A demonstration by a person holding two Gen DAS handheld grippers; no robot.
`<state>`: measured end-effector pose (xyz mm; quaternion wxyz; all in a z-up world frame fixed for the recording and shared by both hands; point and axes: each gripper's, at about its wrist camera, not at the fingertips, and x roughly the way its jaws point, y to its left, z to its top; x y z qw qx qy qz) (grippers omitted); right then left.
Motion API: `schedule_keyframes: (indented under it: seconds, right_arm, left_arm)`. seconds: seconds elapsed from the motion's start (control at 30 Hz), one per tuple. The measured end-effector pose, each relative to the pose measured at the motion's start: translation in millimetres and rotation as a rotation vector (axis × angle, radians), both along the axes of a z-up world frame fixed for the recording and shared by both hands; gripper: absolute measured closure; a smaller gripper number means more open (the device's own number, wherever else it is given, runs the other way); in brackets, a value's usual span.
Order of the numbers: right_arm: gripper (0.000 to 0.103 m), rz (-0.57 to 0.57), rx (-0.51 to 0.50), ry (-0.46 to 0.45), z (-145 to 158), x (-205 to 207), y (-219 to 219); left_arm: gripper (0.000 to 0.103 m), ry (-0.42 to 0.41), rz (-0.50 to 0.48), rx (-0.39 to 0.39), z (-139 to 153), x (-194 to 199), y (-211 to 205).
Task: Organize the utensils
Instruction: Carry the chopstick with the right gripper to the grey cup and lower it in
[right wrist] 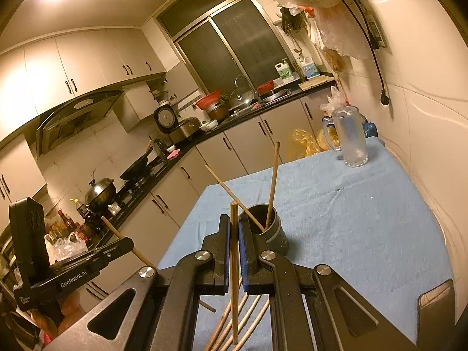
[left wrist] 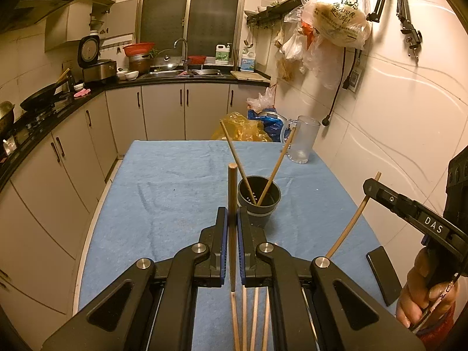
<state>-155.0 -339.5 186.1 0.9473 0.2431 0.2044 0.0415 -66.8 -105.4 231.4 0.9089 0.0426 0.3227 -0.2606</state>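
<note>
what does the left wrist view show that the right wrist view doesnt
Only the left wrist view: the person's hand gripping the right gripper's handle, and that gripper shut on a chopstick.

Only the right wrist view: the range hood, and the left gripper seen from the side.

Both: the dark holder with two chopsticks leaning in it, the glass mug, the blue cloth, loose chopsticks lying near the camera, and each view's own gripper shut on a chopstick.
</note>
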Motion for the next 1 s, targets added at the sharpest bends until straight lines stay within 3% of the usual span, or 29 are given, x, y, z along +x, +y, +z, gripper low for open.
schedule_keyframes:
  seconds: [0.7, 1.0]
  right_arm:
    - [0.097, -0.02, 0.03, -0.002, 16.6, 26.0, -19.0]
    - [0.097, -0.052, 0.031, -0.017, 34.4, 38.5, -35.8]
  left_arm:
    - [0.097, 0.006, -0.013, 0.03, 1.7, 14.1, -16.7]
    - [0.097, -0.007, -0.012, 0.021, 19.4, 31.5, -23.6]
